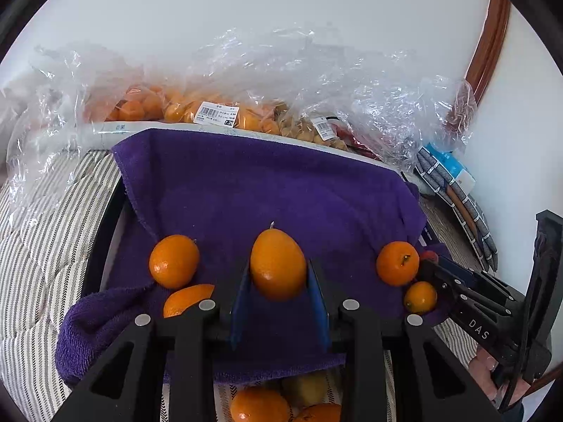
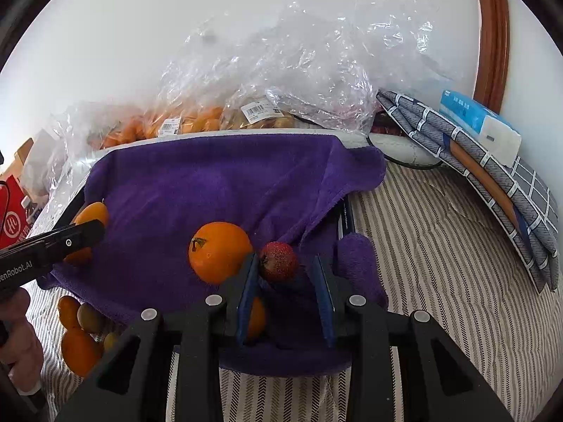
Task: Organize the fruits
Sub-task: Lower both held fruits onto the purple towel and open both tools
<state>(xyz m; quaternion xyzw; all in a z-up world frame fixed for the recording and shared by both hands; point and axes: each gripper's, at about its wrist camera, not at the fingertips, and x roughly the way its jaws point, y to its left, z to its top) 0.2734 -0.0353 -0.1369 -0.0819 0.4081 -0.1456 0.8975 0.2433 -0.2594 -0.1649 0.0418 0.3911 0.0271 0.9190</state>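
Lying on purple towel (image 1: 267, 190), loose oranges (image 1: 174, 261), bagged oranges (image 1: 147, 107) behind

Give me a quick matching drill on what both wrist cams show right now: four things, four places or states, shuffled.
Things:
1. oval orange fruit
2. red fruit
3. purple towel
4. plastic bags

Places or states:
A. between the right gripper's fingers
B. behind the towel, by the wall
C. between the left gripper's fingers
D. spread under the loose fruit

Pairs: 1-C, 2-A, 3-D, 4-B

"DAS" is printed on the right claw (image 1: 427, 272), and "enRobot.AI" on the left claw (image 2: 82, 232)
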